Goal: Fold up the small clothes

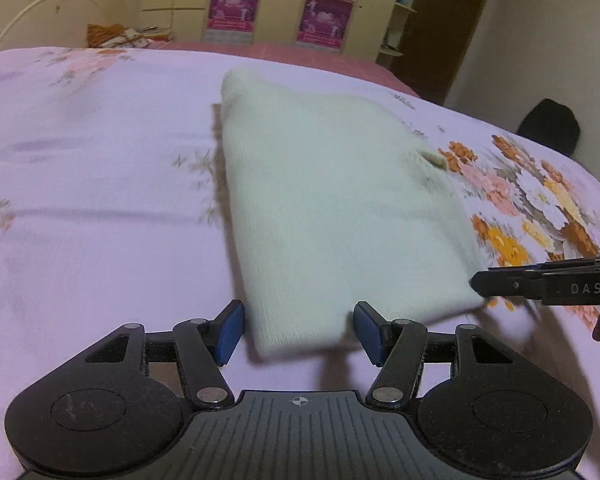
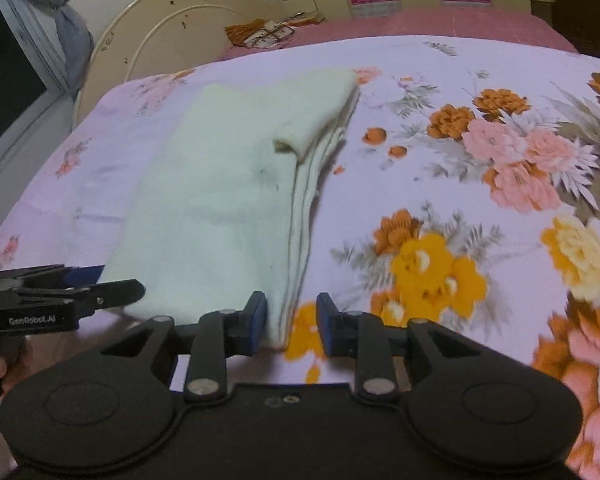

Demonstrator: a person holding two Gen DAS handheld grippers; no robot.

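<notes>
A pale cream knit garment lies folded into a long rectangle on the floral bedsheet. A small folded flap shows on its right side. My left gripper is open, and the garment's near-left corner lies between its blue pads without being pressed. My right gripper is open at the near-right corner, where the layered edge and some bare sheet sit between its pads. Each gripper shows from the side in the other's view: the right gripper and the left gripper.
A cream headboard stands at the far end. An orange patterned cloth lies on the pink cover. Wardrobe doors carry pink posters. A dark object sits past the bed's right edge. A curtained window is on the left.
</notes>
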